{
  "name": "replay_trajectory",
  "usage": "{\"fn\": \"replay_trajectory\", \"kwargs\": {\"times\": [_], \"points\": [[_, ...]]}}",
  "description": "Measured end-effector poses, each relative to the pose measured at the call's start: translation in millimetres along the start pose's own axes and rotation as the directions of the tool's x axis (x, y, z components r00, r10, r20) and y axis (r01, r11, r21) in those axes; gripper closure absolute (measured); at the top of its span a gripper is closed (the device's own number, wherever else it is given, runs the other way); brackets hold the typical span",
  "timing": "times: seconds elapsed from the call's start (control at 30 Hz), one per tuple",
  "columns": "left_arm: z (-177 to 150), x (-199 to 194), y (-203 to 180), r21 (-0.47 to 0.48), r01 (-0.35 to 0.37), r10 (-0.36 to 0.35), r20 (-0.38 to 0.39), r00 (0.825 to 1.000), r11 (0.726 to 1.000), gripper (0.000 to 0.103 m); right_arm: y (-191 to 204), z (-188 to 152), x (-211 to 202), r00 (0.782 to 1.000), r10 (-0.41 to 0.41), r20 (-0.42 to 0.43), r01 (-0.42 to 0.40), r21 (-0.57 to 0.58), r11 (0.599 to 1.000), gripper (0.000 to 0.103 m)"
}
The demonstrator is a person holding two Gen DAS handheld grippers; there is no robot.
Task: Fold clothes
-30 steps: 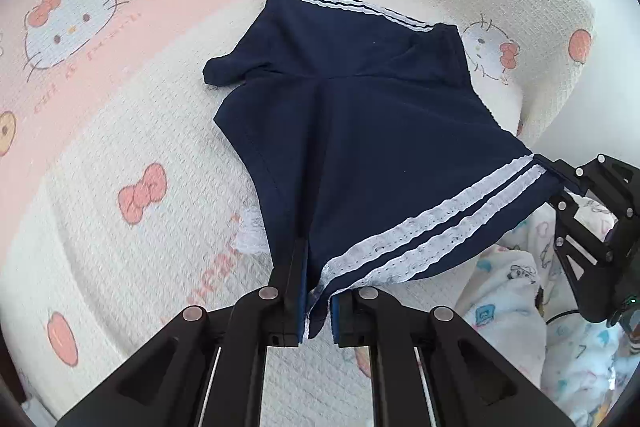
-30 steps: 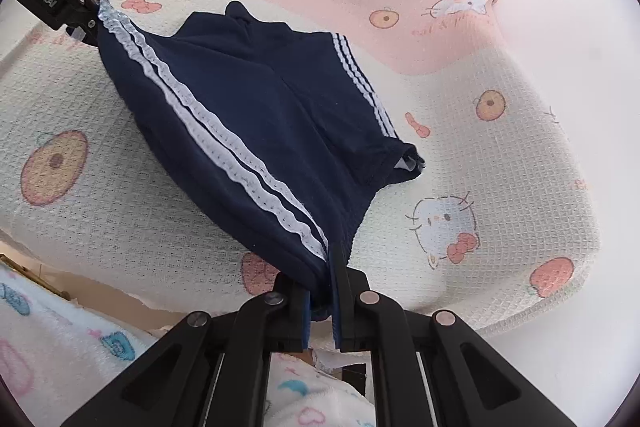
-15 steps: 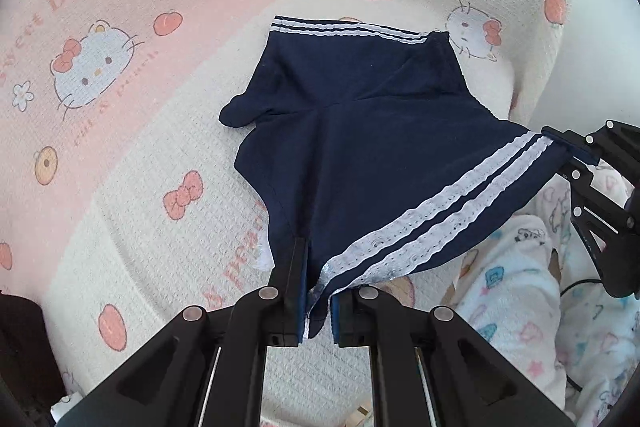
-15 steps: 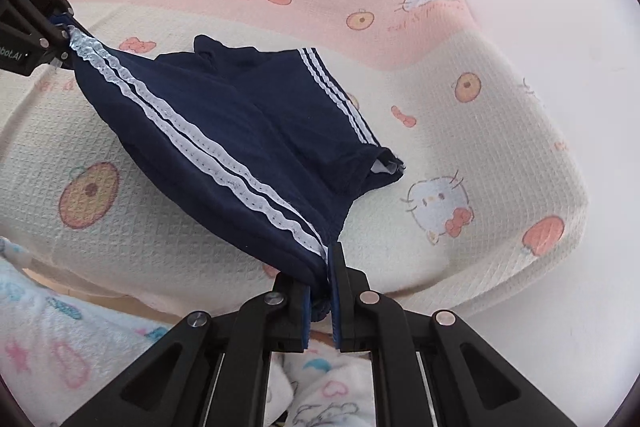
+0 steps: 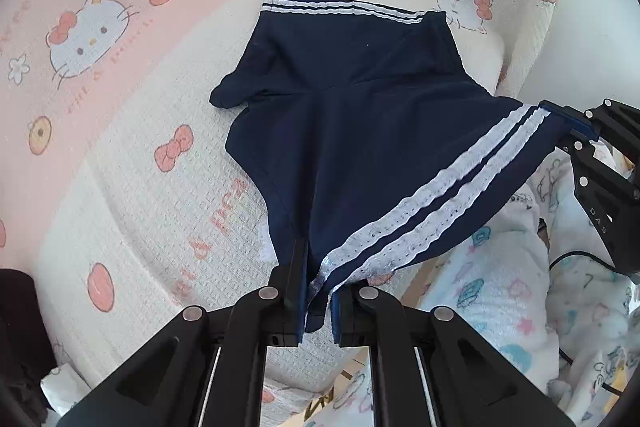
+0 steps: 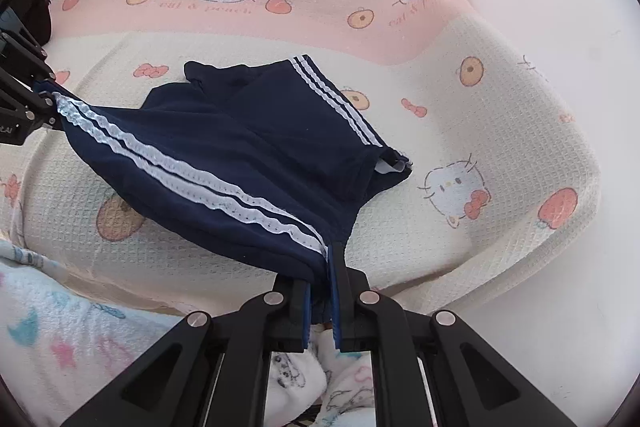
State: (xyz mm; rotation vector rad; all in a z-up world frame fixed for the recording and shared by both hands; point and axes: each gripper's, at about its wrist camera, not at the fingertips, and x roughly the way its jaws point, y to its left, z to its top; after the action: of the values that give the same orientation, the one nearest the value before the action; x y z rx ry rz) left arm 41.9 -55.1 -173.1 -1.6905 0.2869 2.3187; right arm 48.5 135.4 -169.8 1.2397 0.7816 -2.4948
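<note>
A navy garment (image 5: 360,131) with white lace stripes lies partly on the bed, its striped hem lifted and stretched between both grippers. My left gripper (image 5: 318,267) is shut on the hem's left corner. My right gripper (image 6: 320,263) is shut on the opposite hem corner of the navy garment (image 6: 256,147). In the left wrist view the right gripper (image 5: 576,129) shows at the right edge, pinching the stripe end. In the right wrist view the left gripper (image 6: 44,99) holds the stripe's far end. The garment's far striped edge rests flat on the blanket.
A cream and pink cat-print blanket (image 5: 120,131) covers the bed (image 6: 500,131). A white fleece with pastel prints (image 5: 500,307) lies below the near bed edge, also seen as the fleece (image 6: 60,339) in the right view. A dark item (image 5: 20,347) sits at the lower left.
Both grippers have kept their hold on the hem and shifted slightly; the garment's far part has slid a little over the blanket and the hem stays taut between them.
</note>
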Motion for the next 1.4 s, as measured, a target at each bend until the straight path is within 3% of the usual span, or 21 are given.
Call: {"fn": "replay_trajectory", "kwargs": {"times": [0.43, 0.83, 1.03, 1.17, 1.4], "points": [[41, -8, 14, 0.026, -0.097, 0.093, 0.111, 0.989, 0.995, 0.096, -16, 18, 24, 0.995, 0.099, -0.018, -0.097, 0.079, 0.992, 0.095], [89, -2, 43, -0.071, -0.018, 0.027, 0.132, 0.991, 0.997, 0.096, -45, 51, 50, 0.989, 0.150, 0.016, -0.150, 0.199, 0.968, 0.095], [108, 7, 55, -0.073, -0.082, 0.092, 0.147, 0.985, 0.994, 0.096, -44, 74, 66, 0.979, 0.191, 0.077, -0.203, 0.216, 0.955, 0.095], [117, 22, 64, -0.075, -0.089, 0.098, 0.126, 0.987, 0.993, 0.096, -47, 87, 85, 0.977, 0.201, 0.071, -0.212, 0.231, 0.950, 0.095], [136, 35, 70, -0.072, -0.100, 0.108, 0.122, 0.987, 0.992, 0.096, -67, 104, 111, 0.961, 0.264, 0.080, -0.275, 0.330, 0.903, 0.095]]}}
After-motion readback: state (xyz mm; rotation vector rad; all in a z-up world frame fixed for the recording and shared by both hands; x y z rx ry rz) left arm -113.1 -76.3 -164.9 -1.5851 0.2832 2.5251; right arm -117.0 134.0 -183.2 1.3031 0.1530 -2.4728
